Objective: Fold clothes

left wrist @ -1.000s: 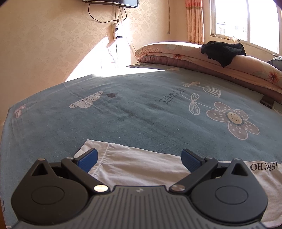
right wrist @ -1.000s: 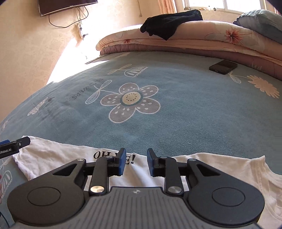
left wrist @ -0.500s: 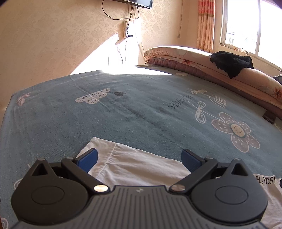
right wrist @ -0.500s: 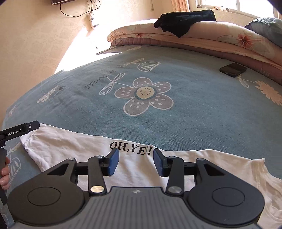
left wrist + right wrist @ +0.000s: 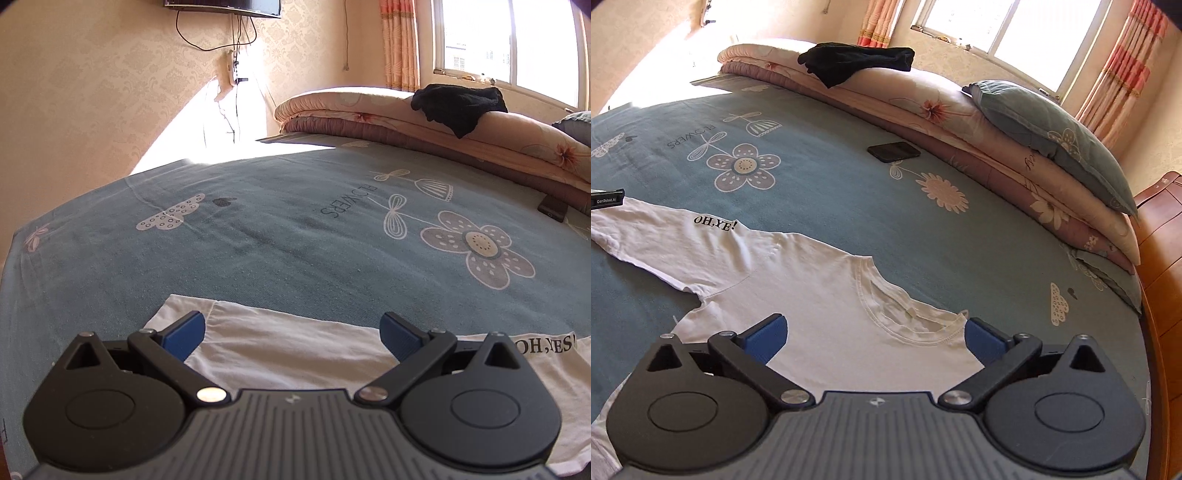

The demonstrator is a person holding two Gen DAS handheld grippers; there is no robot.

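Observation:
A white T-shirt with black "OH,YE!" lettering lies folded lengthwise on the blue flowered bedsheet. In the right wrist view its neckline sits just ahead of my right gripper, which is open with nothing between its blue pads. The left wrist view shows the shirt's hem end under my left gripper, also wide open and empty. The tip of the left gripper shows at the far left edge of the right wrist view, above the shirt's far end.
A black phone lies on the sheet beyond the shirt. Folded quilts with a black garment and a blue pillow run along the far side. A wooden bed frame is at the right.
My right gripper opened from nearly shut to wide and swung right, from the lettered part to the neckline. The left gripper stayed open over the hem with only slight camera shifts.

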